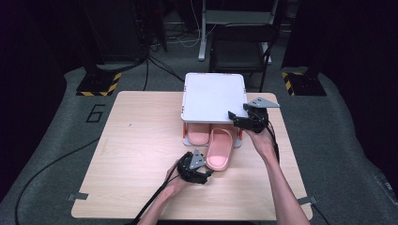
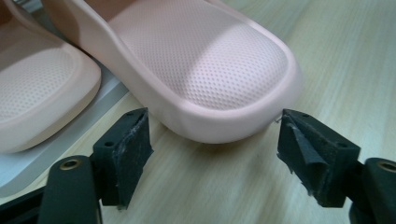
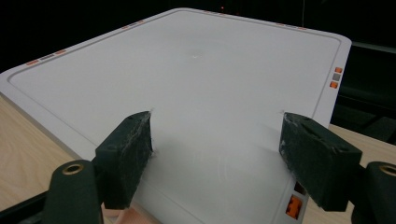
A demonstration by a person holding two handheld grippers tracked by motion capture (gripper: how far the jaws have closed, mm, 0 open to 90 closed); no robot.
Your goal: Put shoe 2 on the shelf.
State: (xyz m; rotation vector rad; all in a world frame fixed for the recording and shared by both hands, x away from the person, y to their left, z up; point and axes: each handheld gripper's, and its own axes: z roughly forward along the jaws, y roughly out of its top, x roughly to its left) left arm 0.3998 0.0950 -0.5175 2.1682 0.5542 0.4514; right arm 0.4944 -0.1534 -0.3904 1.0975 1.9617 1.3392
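High view: two pink slippers (image 1: 219, 149) in rack (image 1: 214, 96); left tongs (image 1: 202, 174), right tongs (image 1: 238, 117) released.

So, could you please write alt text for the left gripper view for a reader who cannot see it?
The left gripper holds its two black jaws open on either side of the rounded end of a pale pink slipper, which lies on the wooden table. At the left, a second pink slipper sits on a white shelf.

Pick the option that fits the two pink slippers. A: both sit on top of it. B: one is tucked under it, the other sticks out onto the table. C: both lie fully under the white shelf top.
B: one slipper lies under the white shelf top, while the other slipper reaches out onto the table.
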